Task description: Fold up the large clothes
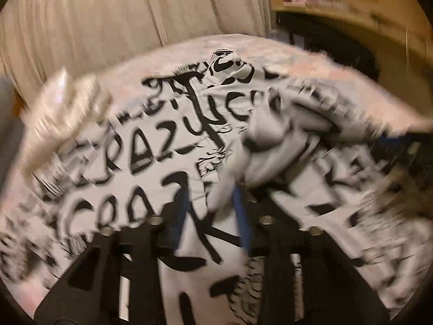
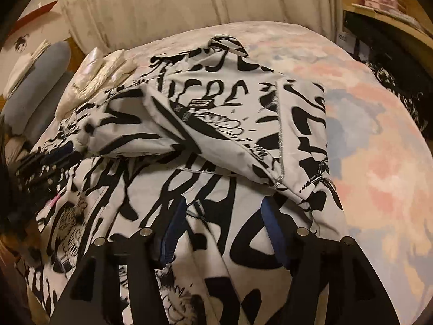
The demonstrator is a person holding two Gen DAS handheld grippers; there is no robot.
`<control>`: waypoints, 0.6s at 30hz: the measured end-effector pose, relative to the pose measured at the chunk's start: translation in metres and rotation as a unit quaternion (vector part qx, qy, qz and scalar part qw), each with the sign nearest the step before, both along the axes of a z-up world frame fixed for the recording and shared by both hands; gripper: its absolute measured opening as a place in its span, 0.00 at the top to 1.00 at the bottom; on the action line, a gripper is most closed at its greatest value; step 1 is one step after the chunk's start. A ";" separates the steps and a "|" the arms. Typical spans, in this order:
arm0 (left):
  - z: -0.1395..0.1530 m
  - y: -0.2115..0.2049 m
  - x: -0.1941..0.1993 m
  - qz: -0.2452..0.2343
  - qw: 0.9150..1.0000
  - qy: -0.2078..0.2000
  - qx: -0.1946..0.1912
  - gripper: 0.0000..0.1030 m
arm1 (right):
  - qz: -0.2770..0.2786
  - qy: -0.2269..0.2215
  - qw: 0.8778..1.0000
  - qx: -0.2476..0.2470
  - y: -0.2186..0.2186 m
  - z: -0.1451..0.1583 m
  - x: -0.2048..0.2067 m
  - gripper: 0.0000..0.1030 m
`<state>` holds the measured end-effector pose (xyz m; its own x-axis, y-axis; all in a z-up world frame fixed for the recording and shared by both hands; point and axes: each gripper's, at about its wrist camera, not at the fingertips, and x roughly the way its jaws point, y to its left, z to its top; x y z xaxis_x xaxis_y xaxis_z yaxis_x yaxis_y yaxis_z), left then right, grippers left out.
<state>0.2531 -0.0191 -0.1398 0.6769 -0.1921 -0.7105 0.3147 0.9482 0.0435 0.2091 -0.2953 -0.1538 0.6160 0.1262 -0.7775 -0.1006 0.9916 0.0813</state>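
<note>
The white garment (image 1: 167,162) spread over the bed carried heavy black brush lettering. In the left wrist view one row of it read "RAZY" (image 1: 146,154), probably the word "CRAZY" with its first letter smeared by blur; the row beneath began with what looked like "C" and round letters, too blurred to read. In the right wrist view the same lettering appeared on the folded-over cloth (image 2: 216,100) but could not be made out, and a small dark label (image 2: 201,104) sewn on it was too small to read
</note>
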 end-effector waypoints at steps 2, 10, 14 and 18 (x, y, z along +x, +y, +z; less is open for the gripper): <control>0.014 0.022 0.002 -0.001 0.996 0.031 -0.080 0.49 | 0.011 -0.004 1.000 0.005 0.003 0.008 -0.006 0.43; 0.000 0.052 0.046 0.017 0.981 0.126 -0.145 0.47 | 0.032 -0.030 0.999 0.016 0.016 0.044 -0.016 0.43; -0.034 0.039 0.076 0.013 0.978 0.164 -0.129 0.50 | 0.024 -0.041 0.999 0.022 0.015 0.056 -0.007 0.43; -0.065 0.027 0.107 0.012 0.973 0.198 -0.119 0.54 | 0.009 -0.039 0.999 0.022 0.009 0.060 0.008 0.43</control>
